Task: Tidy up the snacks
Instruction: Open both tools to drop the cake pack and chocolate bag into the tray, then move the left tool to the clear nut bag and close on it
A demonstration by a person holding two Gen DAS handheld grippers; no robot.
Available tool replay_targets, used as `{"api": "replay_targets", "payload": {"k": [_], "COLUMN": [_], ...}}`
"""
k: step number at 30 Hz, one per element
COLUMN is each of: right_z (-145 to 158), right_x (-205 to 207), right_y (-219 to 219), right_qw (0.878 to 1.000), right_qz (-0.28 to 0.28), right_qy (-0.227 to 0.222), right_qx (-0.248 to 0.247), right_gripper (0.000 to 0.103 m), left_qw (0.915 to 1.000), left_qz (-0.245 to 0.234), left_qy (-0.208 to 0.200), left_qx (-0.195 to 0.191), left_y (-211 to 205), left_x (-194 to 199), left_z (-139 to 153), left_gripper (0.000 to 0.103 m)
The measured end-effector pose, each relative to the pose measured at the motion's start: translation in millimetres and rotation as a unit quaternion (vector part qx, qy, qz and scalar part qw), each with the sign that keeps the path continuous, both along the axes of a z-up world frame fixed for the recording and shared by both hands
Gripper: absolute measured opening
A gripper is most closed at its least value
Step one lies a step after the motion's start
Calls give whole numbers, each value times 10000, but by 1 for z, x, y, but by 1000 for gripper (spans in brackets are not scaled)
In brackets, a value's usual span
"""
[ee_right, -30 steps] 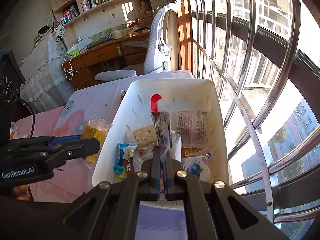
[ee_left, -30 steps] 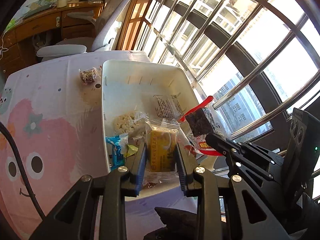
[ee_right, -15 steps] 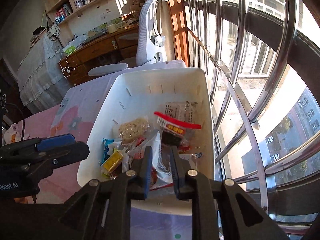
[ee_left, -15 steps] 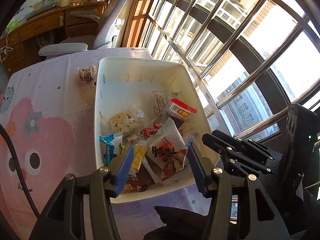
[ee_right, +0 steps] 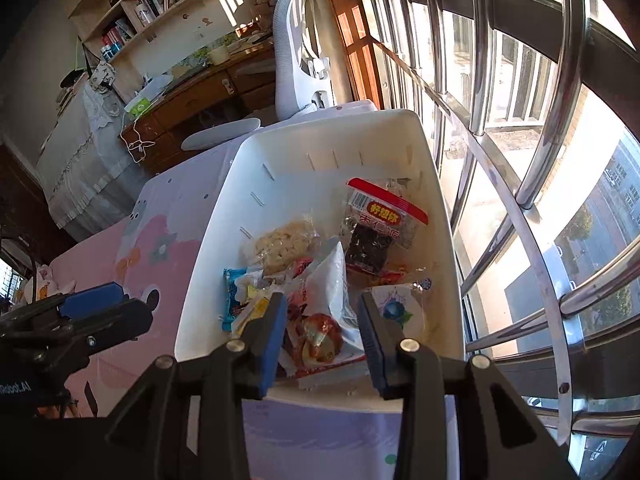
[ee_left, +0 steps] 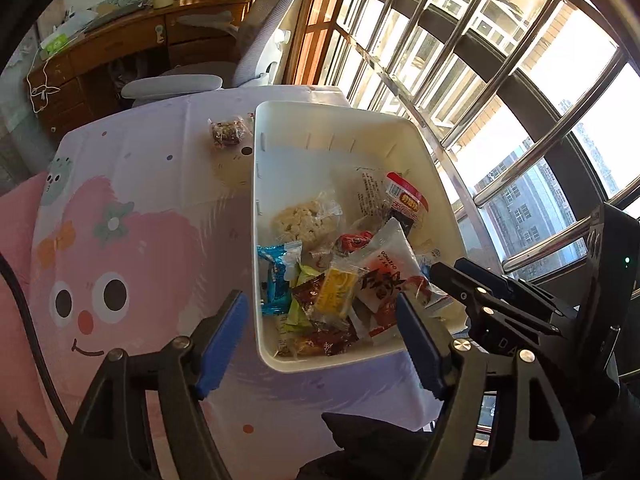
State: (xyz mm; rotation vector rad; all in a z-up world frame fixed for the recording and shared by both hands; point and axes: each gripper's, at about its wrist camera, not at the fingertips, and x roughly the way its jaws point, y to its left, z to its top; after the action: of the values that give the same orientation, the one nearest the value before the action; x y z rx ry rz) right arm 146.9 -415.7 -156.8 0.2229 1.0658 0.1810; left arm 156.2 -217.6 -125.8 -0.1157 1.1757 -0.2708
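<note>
A lone wrapped snack (ee_left: 227,133) lies on the tablecloth (ee_left: 160,208) at eleven o'clock, touching or just beside the white bin (ee_left: 320,128); it is probably light and crinkly, best pinched across its middle. Left gripper (ee_left: 320,338) and right gripper (ee_right: 322,338) hang over the bin's near end, jaws opening, holding nothing.

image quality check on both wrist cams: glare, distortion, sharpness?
Left wrist view: window panes blown out white, hard sun on the white plastic bin, strong fisheye bend in the steel window bars, snacks in the bin sharp. Right wrist view: same sun glare through the glass, bars curve heavily, red-topped dark snack packet readable, left edge of the frame dark.
</note>
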Motion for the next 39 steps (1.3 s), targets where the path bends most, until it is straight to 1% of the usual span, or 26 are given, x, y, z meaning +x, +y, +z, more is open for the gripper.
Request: {"api": "replay_targets", "payload": {"k": [2,8,14,15,18,21,24,25,30,36,39], "right_z": [-1,-6,-9,-9,-8,-8,-9,-10,-20,-31,-36], "right_x": [1,3,8,9,14,20,28,31,45,63,71], "right_y": [5,24,41,43,49,54,58,60,70,77,80], "right_qw": [10000,9997,9992,9992,9993,9994,9993,9992,9980,9963,9952], "right_qz": [18,190,308,309,251,163,33,-17,-222,-435,-517], "right_qy": [44,180,261,264,261,276,300,324,496,578,607], "right_qx": [54,34,-46,-63,-106,-138,-198,-219,-333,-454,-565], "right_gripper": [37,38,39,41,56,59,66,68,71,72,72], "left_qw": [9999,9991,9988,9988,9989,9989,9990,9989,9988,9985,9981], "left_qz": [103,393,436,427,355,279,199,190,210,264,329], "left_qy": [28,164,231,240,268,322,341,340,387,468,526], "left_qx": [26,-69,59,84,157,205,227,244,205,82,-58], "left_y": [10,40,65,69,79,86,92,93,102,107,107], "left_x": [0,7,30,35,54,76,100,109,154,206,229], "left_z": [2,8,12,12,14,14,13,11,-2,-30,-46], "left_gripper": [78,79,81,81,81,82,84,84,84,84,84]}}
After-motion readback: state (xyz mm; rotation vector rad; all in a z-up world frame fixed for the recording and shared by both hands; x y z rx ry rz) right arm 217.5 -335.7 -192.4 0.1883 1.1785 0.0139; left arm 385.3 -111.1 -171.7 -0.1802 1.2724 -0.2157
